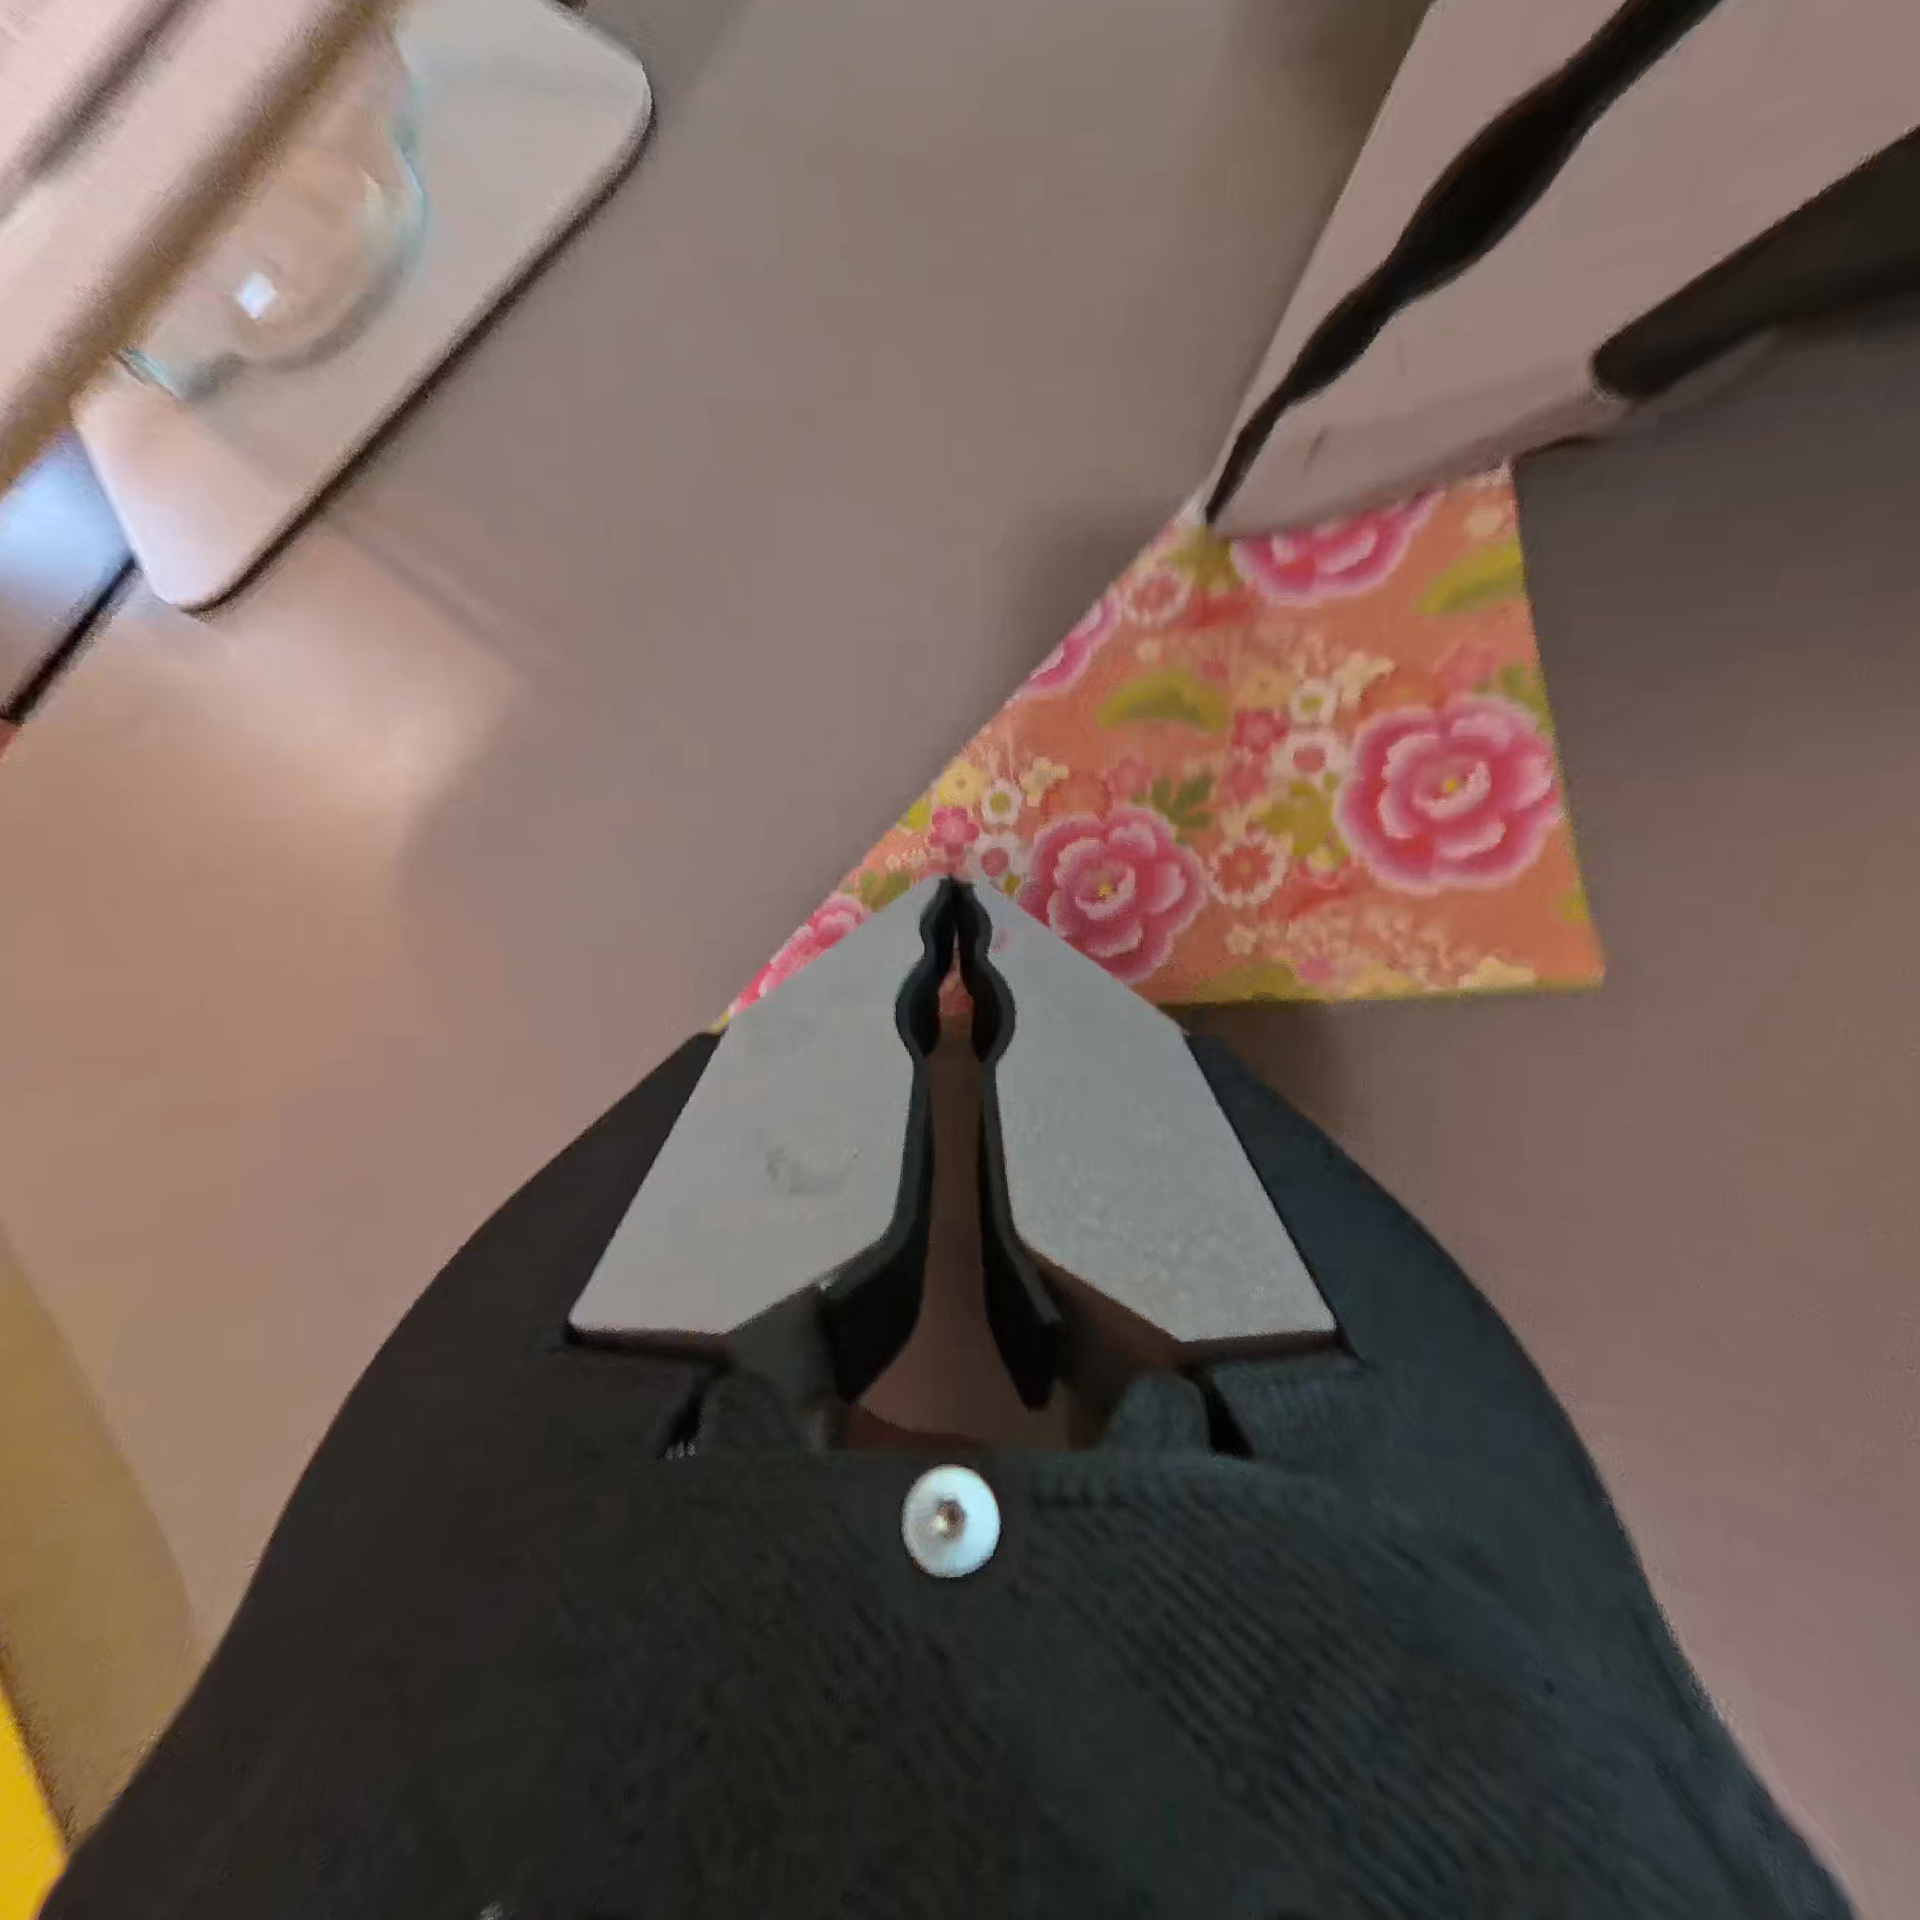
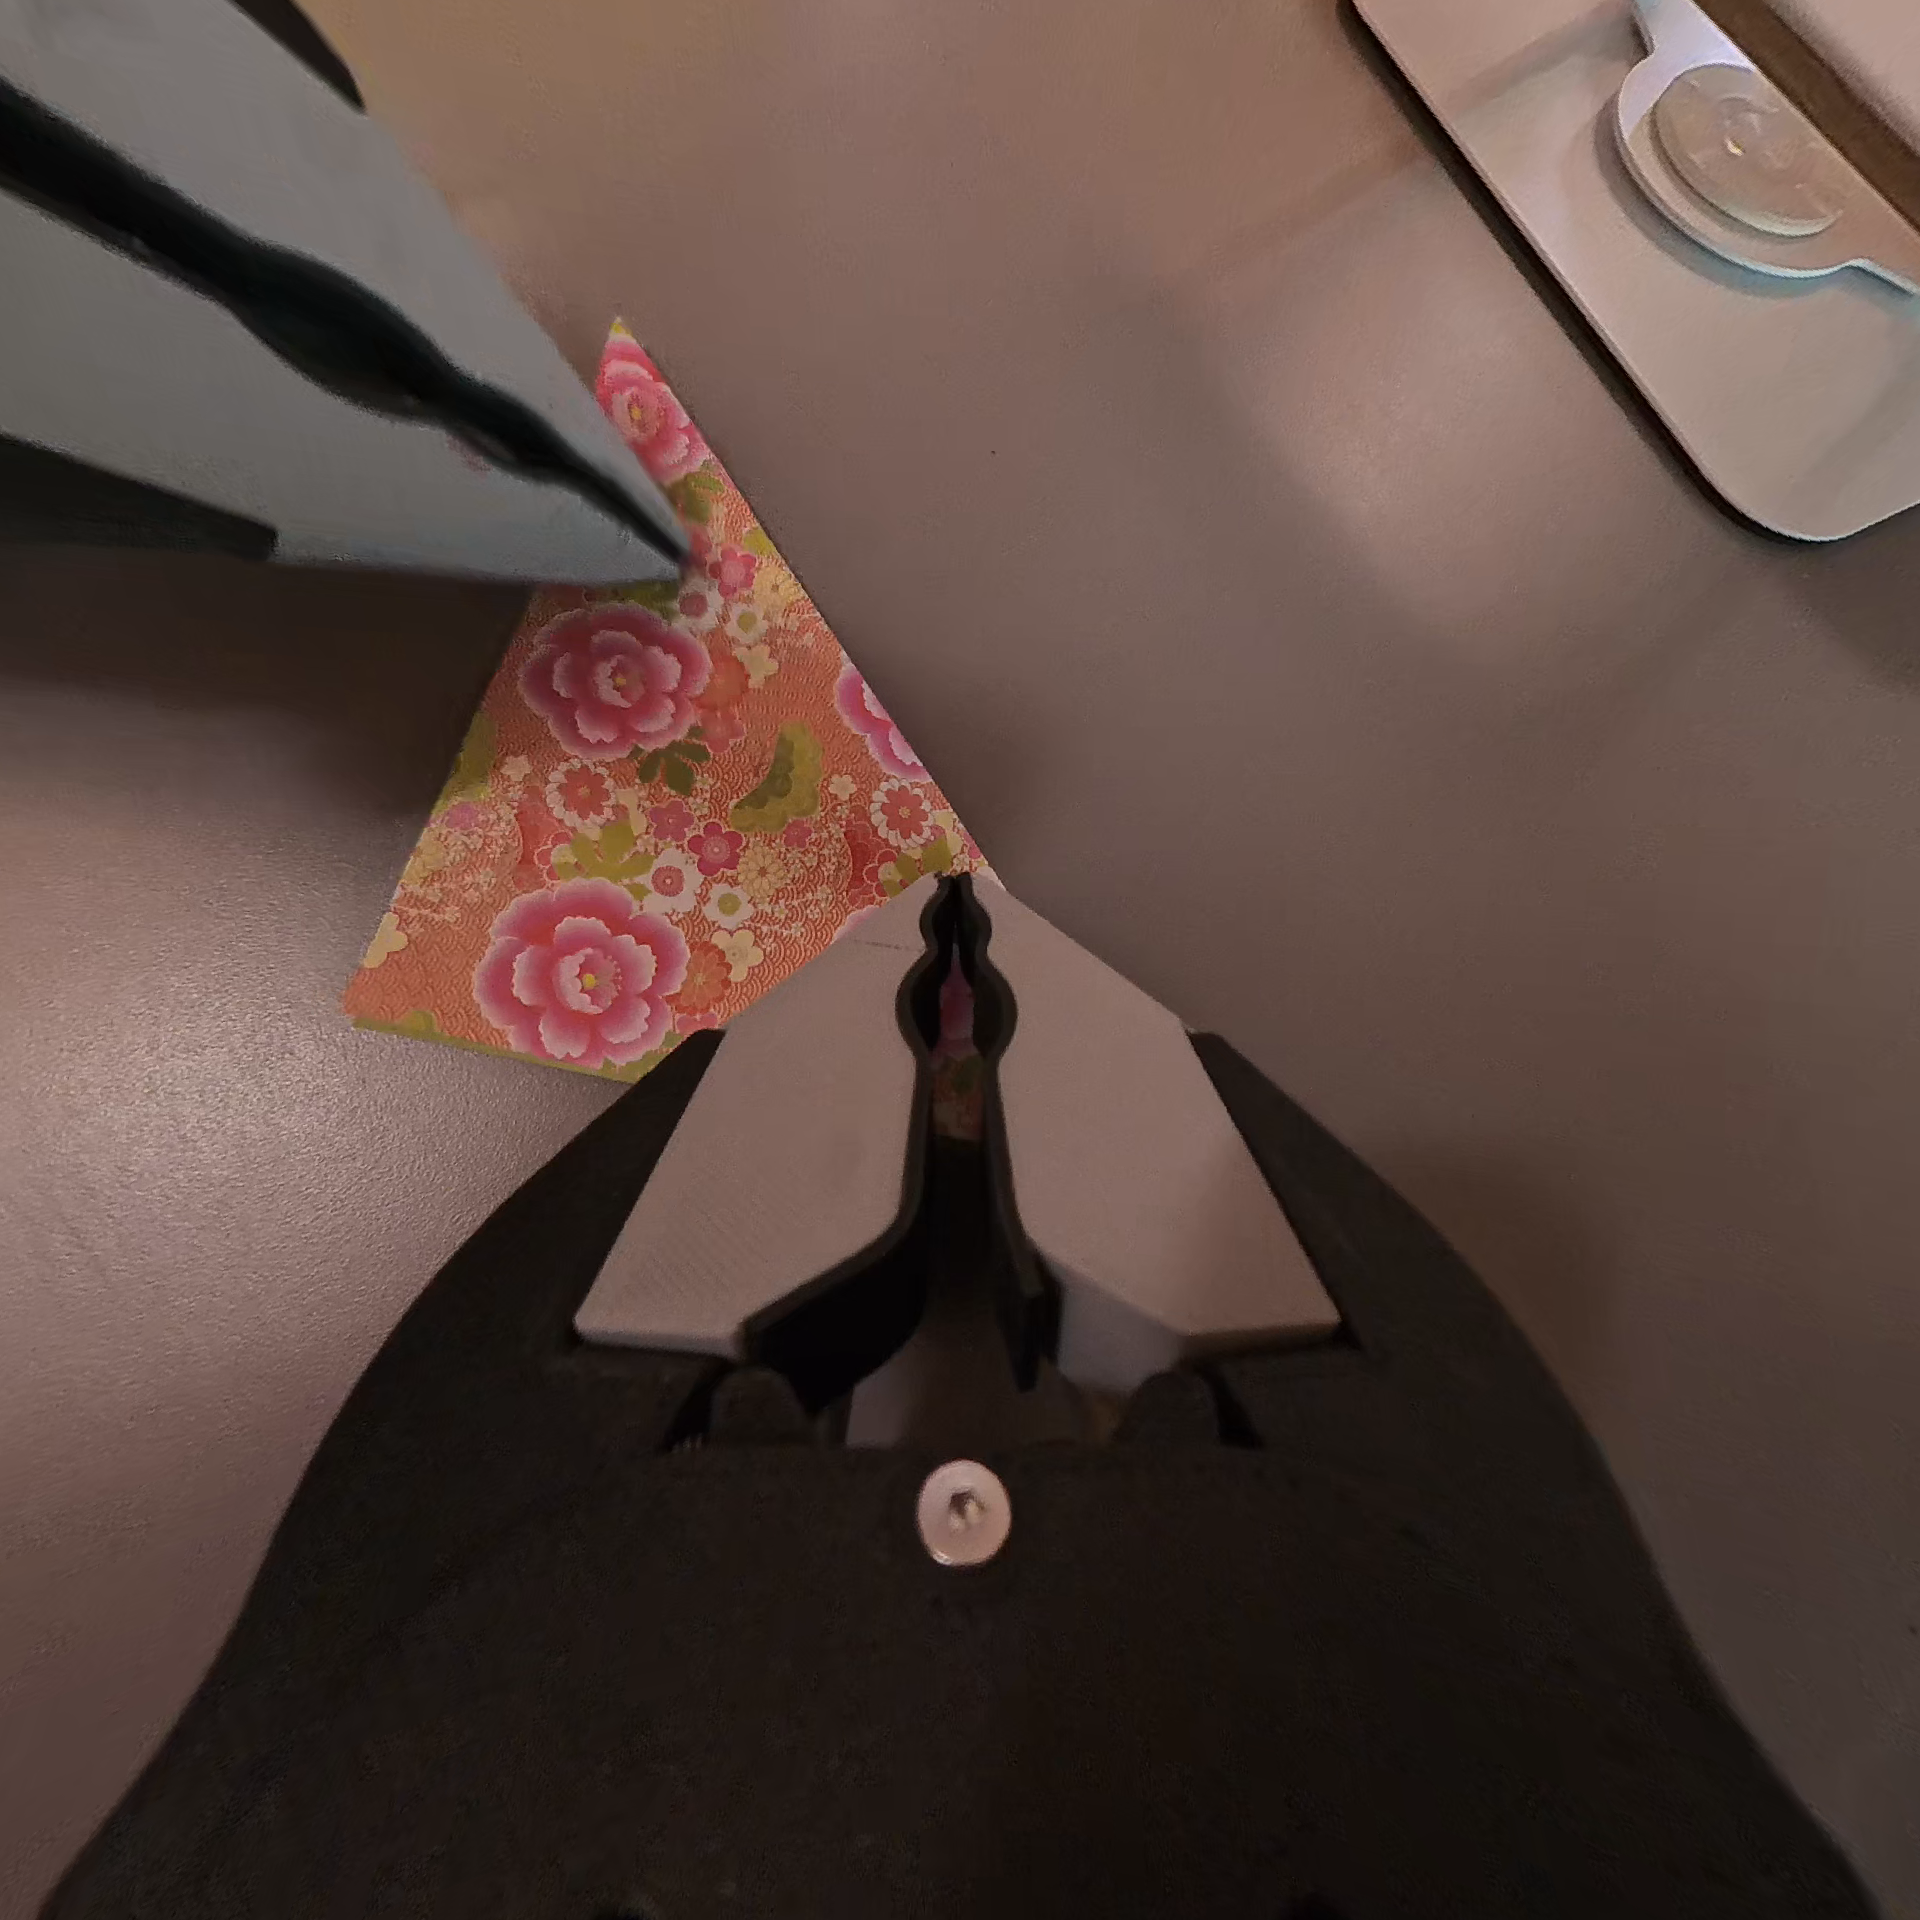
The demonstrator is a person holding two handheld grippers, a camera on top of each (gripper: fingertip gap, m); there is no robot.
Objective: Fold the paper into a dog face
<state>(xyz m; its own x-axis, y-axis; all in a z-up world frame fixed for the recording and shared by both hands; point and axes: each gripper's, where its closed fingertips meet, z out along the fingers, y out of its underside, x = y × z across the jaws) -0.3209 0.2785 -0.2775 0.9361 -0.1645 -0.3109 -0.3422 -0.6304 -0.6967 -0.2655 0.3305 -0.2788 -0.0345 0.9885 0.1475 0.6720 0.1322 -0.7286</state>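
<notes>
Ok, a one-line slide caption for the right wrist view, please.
Both hand-held grippers, right and left, shut, tips on a floral paper folded into a triangle on the grey table.

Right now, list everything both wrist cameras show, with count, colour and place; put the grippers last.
Floral origami paper: one, orange-pink with pink flowers and green leaves, folded into a triangle, flat on the table between the two grippers.
Grey-brown table: one, matte, under everything.
Pale flat tray: one, whitish with rounded corners, at the table's far edge.
Clear glass piece: one, transparent and rounded, on the tray; what it is cannot be told.
Yellow strip: one, at the lower left edge of the left wrist view; unidentifiable.
Left gripper: one, grey fingers, black body, shut, tips at one end of the paper's long edge.
Right gripper: one, same colours, shut, tips at the other end.
</notes>
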